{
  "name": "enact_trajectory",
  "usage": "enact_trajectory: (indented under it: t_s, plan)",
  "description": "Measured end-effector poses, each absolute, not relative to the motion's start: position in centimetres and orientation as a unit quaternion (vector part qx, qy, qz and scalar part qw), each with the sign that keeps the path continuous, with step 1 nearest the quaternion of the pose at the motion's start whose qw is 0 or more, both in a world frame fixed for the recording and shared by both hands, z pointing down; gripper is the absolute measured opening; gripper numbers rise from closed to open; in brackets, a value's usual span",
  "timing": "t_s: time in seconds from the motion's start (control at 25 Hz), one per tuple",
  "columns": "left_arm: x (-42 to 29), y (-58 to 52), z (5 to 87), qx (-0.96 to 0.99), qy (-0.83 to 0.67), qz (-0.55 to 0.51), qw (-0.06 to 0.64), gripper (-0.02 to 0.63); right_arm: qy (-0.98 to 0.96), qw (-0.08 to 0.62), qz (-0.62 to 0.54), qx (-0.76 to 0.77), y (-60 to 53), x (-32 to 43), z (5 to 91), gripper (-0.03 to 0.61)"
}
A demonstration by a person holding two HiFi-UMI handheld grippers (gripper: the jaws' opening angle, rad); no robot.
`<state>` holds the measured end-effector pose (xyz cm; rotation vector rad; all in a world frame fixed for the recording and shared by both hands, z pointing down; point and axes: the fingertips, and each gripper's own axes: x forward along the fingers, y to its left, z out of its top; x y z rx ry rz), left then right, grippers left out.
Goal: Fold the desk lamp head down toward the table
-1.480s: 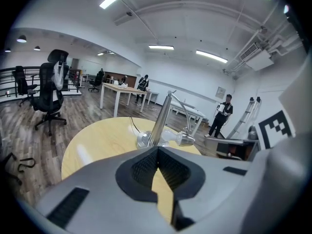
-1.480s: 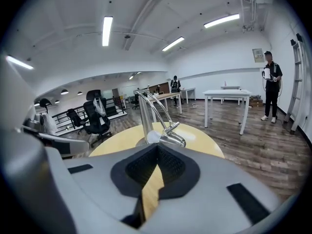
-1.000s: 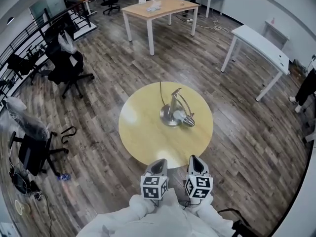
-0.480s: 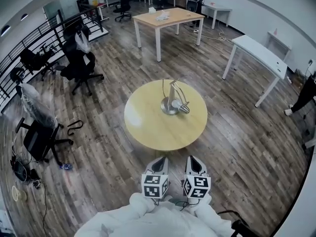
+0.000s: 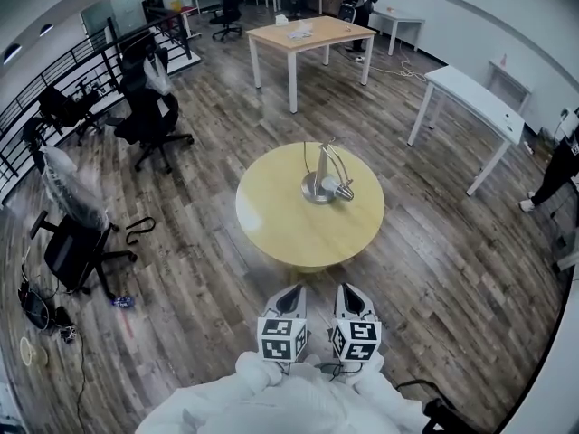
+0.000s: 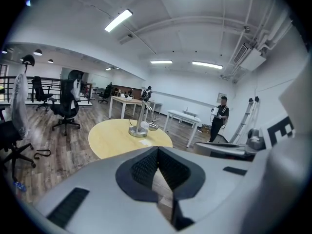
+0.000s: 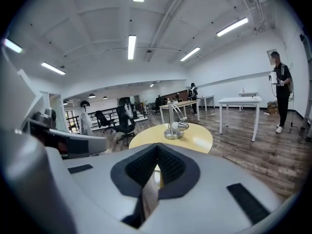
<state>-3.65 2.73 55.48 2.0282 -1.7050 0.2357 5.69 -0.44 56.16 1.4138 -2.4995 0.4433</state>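
Already backed off from desk [image 5: 280, 229], lamp [image 5: 323, 186] head folded low; left gripper [image 5: 293, 291] and right gripper [image 5: 346, 290] fingers pressed together, empty, task likely done.

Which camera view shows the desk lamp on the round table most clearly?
The head view: the desk lamp appears whole from above, with its base, bent arm and head. Both gripper views show it small and distant, from the side.

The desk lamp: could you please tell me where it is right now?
In the head view, the desk lamp stands on the round yellow table, slightly right of centre and toward its far edge.
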Motion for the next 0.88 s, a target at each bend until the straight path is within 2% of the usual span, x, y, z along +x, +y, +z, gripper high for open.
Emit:
enact_trajectory:
  t_s: [0.88]
  plan:
    - [-3.5,1.0,54.8,0.757,-0.610,0.085,0.220,0.002,-0.849,0.123,0.129,0.497,-1.3,6.0,55.2,0.011]
